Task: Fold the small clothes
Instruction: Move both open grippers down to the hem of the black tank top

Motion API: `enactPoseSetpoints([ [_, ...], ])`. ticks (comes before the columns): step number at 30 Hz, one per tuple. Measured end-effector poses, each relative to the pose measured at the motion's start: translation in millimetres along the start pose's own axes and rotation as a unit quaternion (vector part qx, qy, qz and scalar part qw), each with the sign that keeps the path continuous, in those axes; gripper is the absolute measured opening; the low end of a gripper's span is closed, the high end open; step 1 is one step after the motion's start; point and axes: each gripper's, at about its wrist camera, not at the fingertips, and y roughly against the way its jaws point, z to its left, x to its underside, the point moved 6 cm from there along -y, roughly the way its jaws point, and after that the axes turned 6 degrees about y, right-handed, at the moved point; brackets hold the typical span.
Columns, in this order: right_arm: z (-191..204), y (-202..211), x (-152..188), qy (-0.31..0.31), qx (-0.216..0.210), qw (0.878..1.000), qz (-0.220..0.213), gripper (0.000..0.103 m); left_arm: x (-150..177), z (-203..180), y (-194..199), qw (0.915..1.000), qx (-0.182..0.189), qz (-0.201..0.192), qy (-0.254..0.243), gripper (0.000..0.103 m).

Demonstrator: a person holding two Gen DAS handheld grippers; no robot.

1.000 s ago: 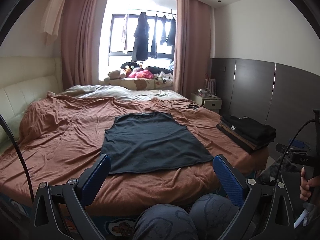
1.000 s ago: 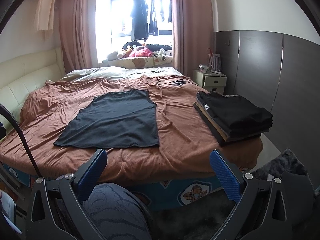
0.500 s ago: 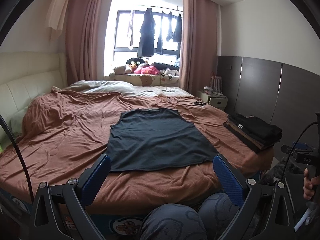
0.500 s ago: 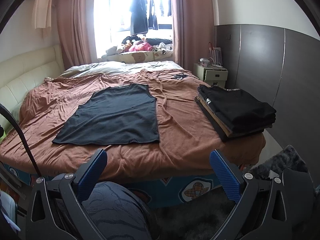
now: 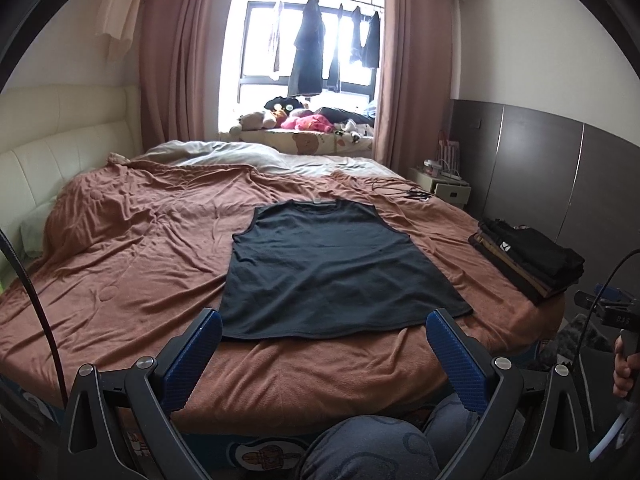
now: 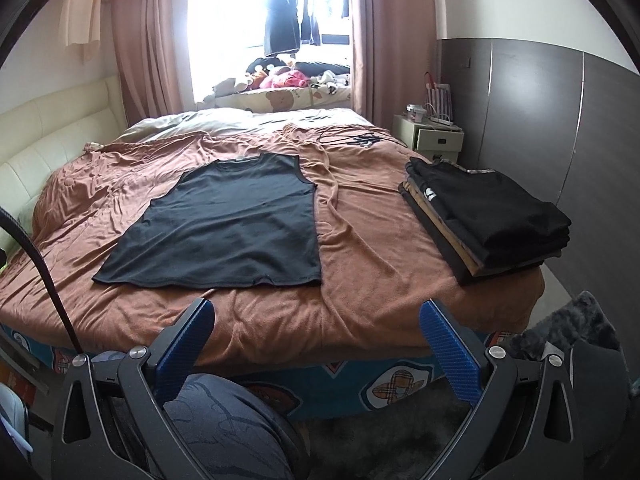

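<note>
Nearest the cameras, the left gripper (image 5: 322, 354) was held with its jaws spread wide and nothing between them, above the person's knees (image 5: 360, 448) at the foot of the bed. The right gripper (image 6: 316, 344) was held the same way, jaws wide apart and empty, short of the mattress edge.

Just beyond the left gripper, the vest (image 5: 336, 268) was laid flat on the brown blanket (image 5: 132, 264), hem toward the cameras and neckline away. In the right view the vest (image 6: 232, 224) was seen to the left of centre, with its right hem corner nearest that gripper. No fold appeared to have been made yet, so the task was judged to be at its start for this garment.

Further right, a stack (image 6: 488, 216) of folded clothes was set near the bed's corner, well apart from the vest. Beyond it, some cables (image 6: 356, 138) were strewn on the blanket, and stuffed toys (image 5: 288, 118) were seen at the window.

Several risks were judged likely. The blanket was creased and loose, so it could be pinched along with the hem if a jaw were pushed too deep. If only 1 layer of the vest were caught, the 2 layers could be pulled apart and the fold skewed. Uneven lifting by the 2 grippers could drag the garment sideways across the blanket.
</note>
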Motion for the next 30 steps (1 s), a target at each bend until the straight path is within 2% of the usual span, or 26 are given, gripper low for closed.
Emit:
enactPoseSetpoints([
  [7, 0, -31, -2, -0.003, -0.004, 1.000, 0.020, 0.103, 3, 17, -30, 0.9996, -0.010, 0.025, 0.007, 0.103],
  [13, -1, -61, -10, -0.011, -0.013, 0.999, 0.040, 0.103, 3, 43, -50, 0.9988, -0.012, 0.031, 0.036, 0.101],
  [18, -2, -86, -16, -0.013, -0.015, 0.998, 0.052, 0.101, 2, 71, -73, 0.9967, -0.029, 0.049, 0.058, 0.088],
  [21, -3, -103, -19, -0.021, -0.026, 0.997, 0.066, 0.093, 5, 88, -86, 0.9946, -0.037, 0.060, 0.076, 0.080],
  [23, -4, -113, -20, -0.023, -0.032, 0.996, 0.075, 0.087, 7, 98, -96, 0.9929, -0.043, 0.068, 0.087, 0.070],
  [26, -4, -127, -22, -0.027, -0.038, 0.995, 0.087, 0.080, 12, 110, -111, 0.9899, -0.045, 0.084, 0.105, 0.060],
  [30, -7, -146, -23, -0.037, -0.048, 0.993, 0.102, 0.074, 18, 122, -131, 0.9863, -0.051, 0.105, 0.117, 0.052],
])
